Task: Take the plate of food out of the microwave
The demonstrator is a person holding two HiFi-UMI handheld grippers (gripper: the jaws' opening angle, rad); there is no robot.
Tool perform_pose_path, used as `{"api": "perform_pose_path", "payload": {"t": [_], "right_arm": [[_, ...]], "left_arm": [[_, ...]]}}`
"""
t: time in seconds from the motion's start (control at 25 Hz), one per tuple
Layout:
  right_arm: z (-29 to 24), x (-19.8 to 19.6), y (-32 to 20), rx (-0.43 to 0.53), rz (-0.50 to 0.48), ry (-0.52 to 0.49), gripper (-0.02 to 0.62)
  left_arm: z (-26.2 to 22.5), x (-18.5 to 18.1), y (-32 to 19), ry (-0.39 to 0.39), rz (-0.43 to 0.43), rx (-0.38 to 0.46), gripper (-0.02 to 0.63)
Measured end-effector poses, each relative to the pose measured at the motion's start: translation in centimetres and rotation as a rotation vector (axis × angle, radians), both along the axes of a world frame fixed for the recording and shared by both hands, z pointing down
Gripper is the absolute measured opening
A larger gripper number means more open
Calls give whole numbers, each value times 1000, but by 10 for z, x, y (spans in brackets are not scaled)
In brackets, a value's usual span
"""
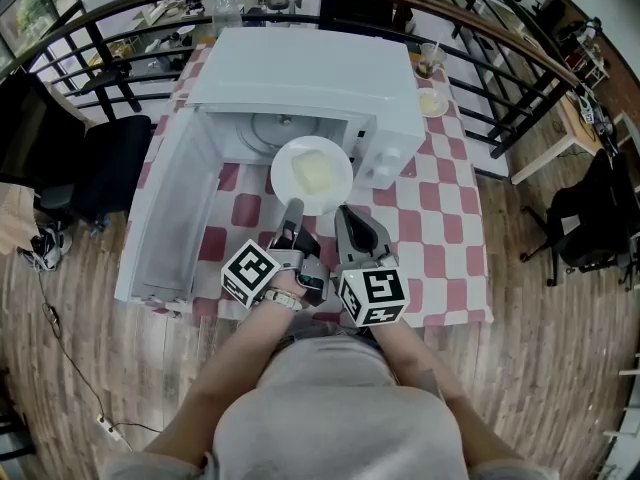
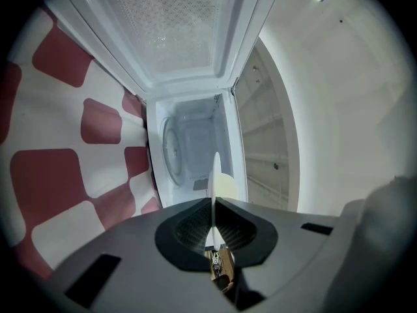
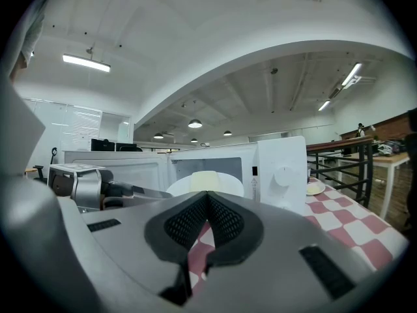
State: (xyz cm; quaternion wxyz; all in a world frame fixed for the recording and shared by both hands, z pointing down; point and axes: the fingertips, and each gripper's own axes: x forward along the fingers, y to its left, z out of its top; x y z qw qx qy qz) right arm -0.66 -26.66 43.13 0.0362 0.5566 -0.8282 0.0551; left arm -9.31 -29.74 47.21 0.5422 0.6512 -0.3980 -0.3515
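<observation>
microwave [image 1: 320,83]: it is standing white on the checked desk [image 1: 445,218] at our 12 o'clock. Its door [image 1: 170,213] is hanging open toward 9 o'clock, and the turntable [image 2: 171,152] is showing inside the cavity.
plate [image 1: 283,171]: it is sitting at the mouth of the cavity, at the microwave's 6 o'clock. Its far part is lying at the opening and its near part over the checked cloth. It is carrying a pale yellow slab of food [image 1: 314,171].
left claw [image 2: 214,204]: we are seeing its jaws pressing together on the plate's near rim, at about the plate's 7 o'clock in the head view. In the left gripper view the rim is running edge-on between the pads.
right claw [image 3: 208,197]: its jaws are meeting tip to tip with nothing between them. In the head view it is lying just beside the left claw and pointing at the plate's 5 o'clock edge. We cannot tell whether it is touching the rim.
small dish [image 1: 432,103]: it is resting on the desk at the microwave's 2 o'clock, well apart from the plate.
</observation>
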Motion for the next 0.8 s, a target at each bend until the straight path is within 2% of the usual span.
{"api": "perform_pose_path", "payload": {"t": [0.8], "right_arm": [[2,3,1,-16,8,-5,25]], "left_arm": [[-2,1,4,22,-3,-15,15]]}}
